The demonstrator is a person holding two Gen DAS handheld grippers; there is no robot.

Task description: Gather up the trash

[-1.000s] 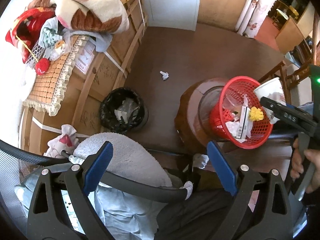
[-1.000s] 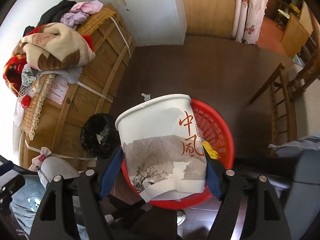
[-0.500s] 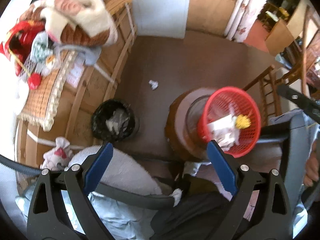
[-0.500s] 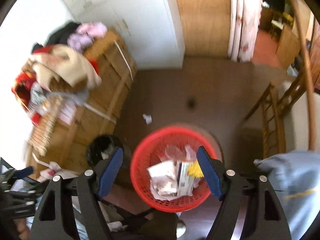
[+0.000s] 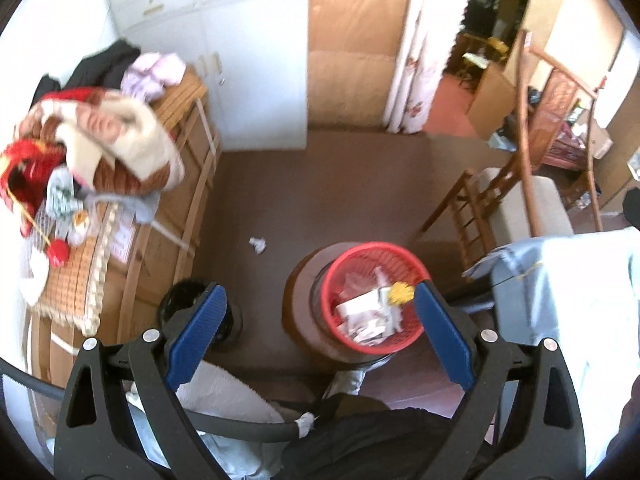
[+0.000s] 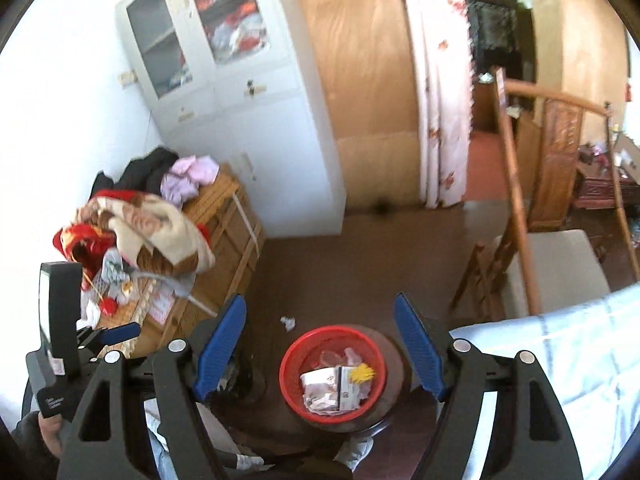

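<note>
Both tools, left tool (image 5: 320,328) and right tool (image 6: 320,348), hang open and empty, the right's jaws opening, above the red basket (image 6: 292,360) holding collected trash, while 1 crumpled paper (image 5: 258,245) waits on the floor; the black bin (image 5: 176,300) is half hidden.

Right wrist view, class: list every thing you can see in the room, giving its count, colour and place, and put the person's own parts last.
Basket: one, red, on a round stool, trash inside.
Crumpled paper: one, white, on the brown floor.
Bin: one, black, beside the crate.
Crate: one, wooden, left, blankets heaped on top.
Cabinet: one, white, rear wall.
Chair: one, wooden, right.
Left gripper: one, black, far left.
Right gripper: one, blue pads, jaws opening, empty.
</note>
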